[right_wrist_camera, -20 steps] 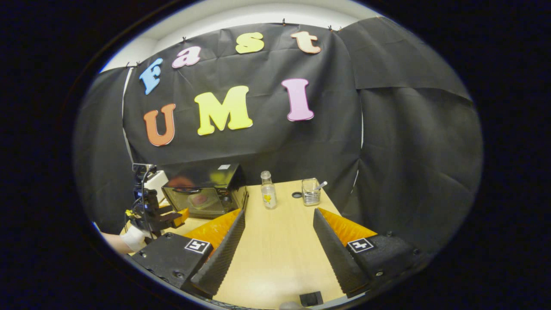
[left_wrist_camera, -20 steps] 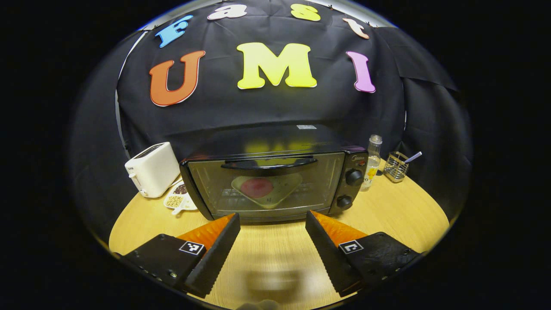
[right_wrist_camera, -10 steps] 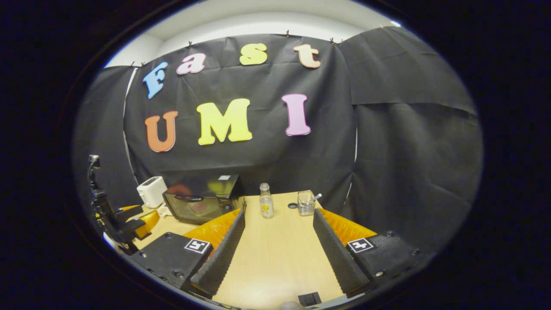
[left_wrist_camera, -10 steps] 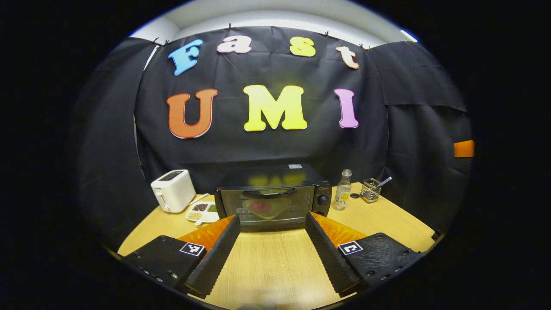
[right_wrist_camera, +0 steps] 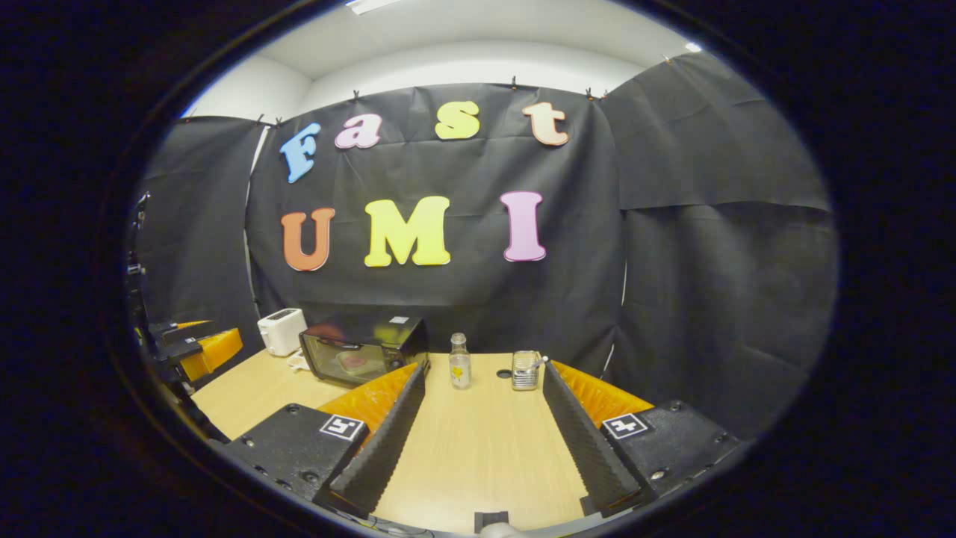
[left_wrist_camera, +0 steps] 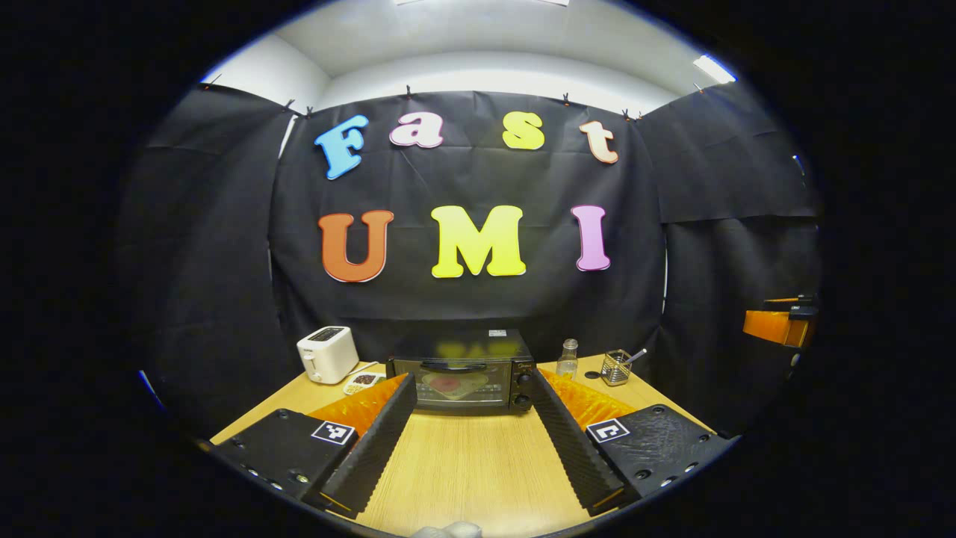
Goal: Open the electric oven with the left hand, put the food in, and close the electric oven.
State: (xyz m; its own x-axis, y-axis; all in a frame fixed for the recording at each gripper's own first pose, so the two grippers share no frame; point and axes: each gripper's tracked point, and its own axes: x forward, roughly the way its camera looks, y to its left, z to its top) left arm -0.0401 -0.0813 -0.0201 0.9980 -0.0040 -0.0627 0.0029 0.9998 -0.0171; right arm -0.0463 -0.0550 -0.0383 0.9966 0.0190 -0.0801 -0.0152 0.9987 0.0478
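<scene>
Left gripper view: left hand-held gripper (left_wrist_camera: 470, 415) spread wide, empty, above worktop (left_wrist_camera: 463, 471). Electric oven (left_wrist_camera: 461, 371) at worktop's far edge, door closed, food (left_wrist_camera: 447, 383) on plate inside. Right hand-held gripper (right_wrist_camera: 482, 411) spread too, holding nothing.

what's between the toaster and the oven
A small white dish of beans or seeds lies on the table between the toaster and the oven, seen in the left gripper view.

white toaster (left_wrist_camera: 327, 354) far left, glass bottle (left_wrist_camera: 567, 358) & wire holder (left_wrist_camera: 615, 367) right, wood table (left_wrist_camera: 463, 471).
</scene>
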